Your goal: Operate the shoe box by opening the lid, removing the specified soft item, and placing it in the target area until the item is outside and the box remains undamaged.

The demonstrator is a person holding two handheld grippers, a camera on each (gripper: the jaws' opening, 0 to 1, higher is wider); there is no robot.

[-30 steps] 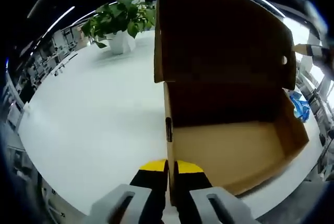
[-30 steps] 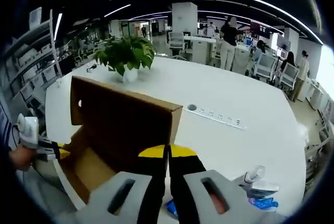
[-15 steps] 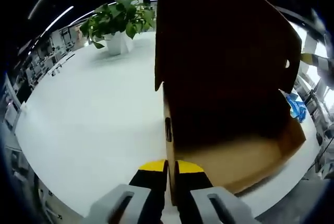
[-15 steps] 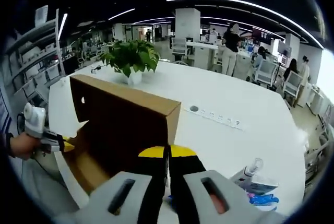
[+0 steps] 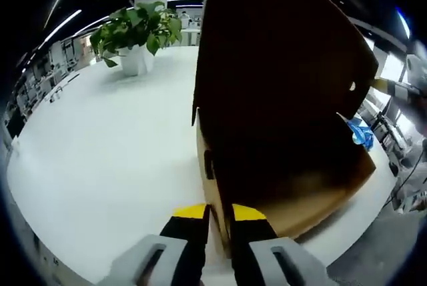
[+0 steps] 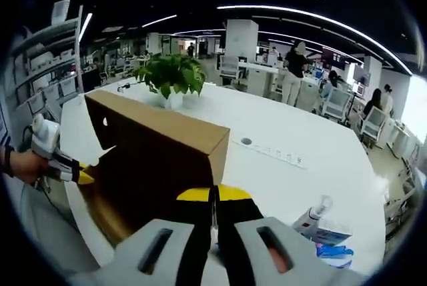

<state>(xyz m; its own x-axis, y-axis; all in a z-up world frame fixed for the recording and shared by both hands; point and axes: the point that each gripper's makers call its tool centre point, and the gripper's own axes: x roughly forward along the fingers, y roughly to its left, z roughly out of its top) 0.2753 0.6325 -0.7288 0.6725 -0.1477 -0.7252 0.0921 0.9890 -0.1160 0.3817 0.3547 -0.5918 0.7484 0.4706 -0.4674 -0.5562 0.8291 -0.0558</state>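
Observation:
A brown cardboard shoe box [image 5: 313,201] stands on the white table [image 5: 100,139]. Its lid [image 5: 280,66] leans forward over the inside, which lies in shadow with nothing visible in it. My left gripper [image 5: 220,216] is shut on the near side wall, which stands between the yellow tips. In the right gripper view the lid [image 6: 160,136] slopes away from my right gripper [image 6: 215,196], which is shut on its free edge. The left gripper [image 6: 83,178], held by a hand [image 6: 20,165], sits at the box's far end. A blue soft item [image 5: 363,133] lies on the table outside the box.
A potted plant [image 6: 170,76] stands behind the box. A spray bottle [image 6: 313,218] and a blue packet [image 6: 337,251] lie at the right near the table edge. A socket strip [image 6: 270,153] is set into the table top. People and chairs are far behind.
The lid has tilted down over the box, held by my right gripper, and the inside has darkened. My left gripper stays on the side wall, its tips a little wider apart.

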